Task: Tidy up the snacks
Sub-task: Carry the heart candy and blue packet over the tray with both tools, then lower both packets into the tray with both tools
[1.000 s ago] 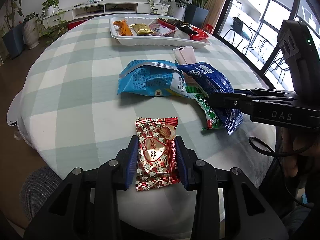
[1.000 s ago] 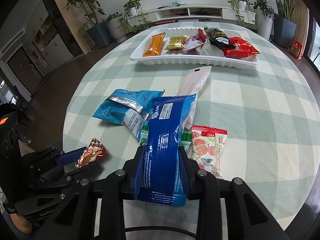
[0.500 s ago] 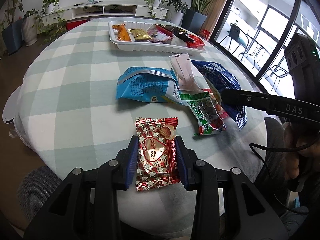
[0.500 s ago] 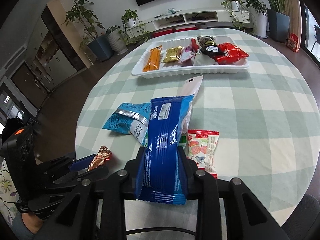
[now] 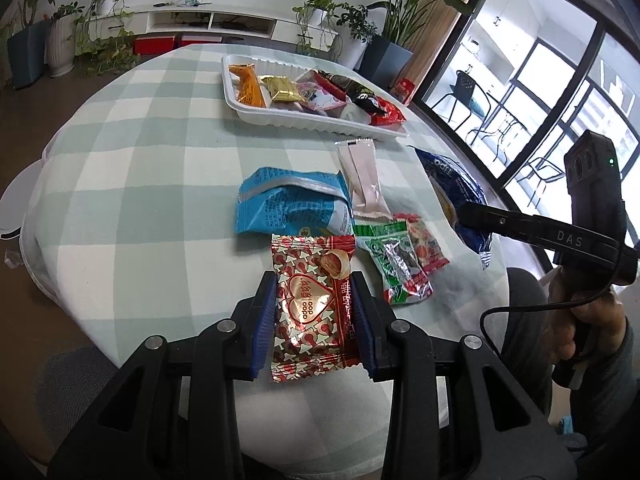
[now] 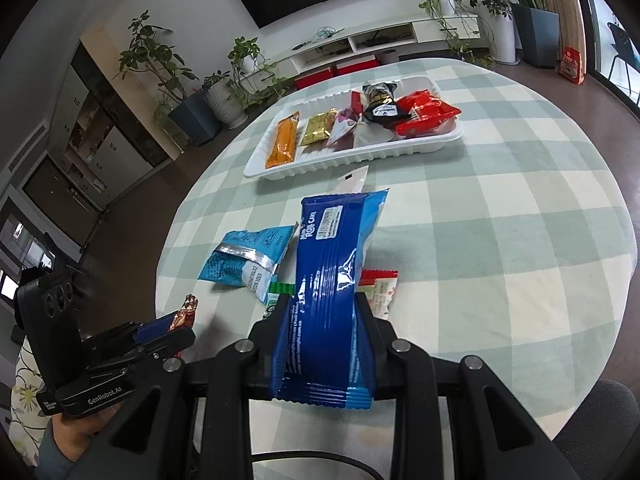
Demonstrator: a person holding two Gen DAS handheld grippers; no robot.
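Note:
My left gripper (image 5: 314, 280) is shut on a red and gold heart-print snack packet (image 5: 310, 300), held above the near table edge. My right gripper (image 6: 324, 300) is shut on a long dark blue roll cake packet (image 6: 330, 276), lifted above the table; it also shows in the left wrist view (image 5: 456, 192). The white tray (image 5: 280, 118) with several snacks sits at the far side and shows in the right wrist view (image 6: 352, 156). A light blue bag (image 5: 288, 206), a pale pink sachet (image 5: 360, 176) and a green and red packet (image 5: 400, 260) lie on the cloth.
The round table has a green and white checked cloth (image 5: 140, 184). Potted plants (image 6: 160, 64) and a low TV shelf (image 6: 360, 44) stand beyond it. Large windows (image 5: 540, 80) are to the right. A grey chair seat (image 6: 592, 428) is near the table edge.
Both grippers have risen and pulled back with their packets. The blue roll cake packet has lifted off the green and red packet, which now lies uncovered.

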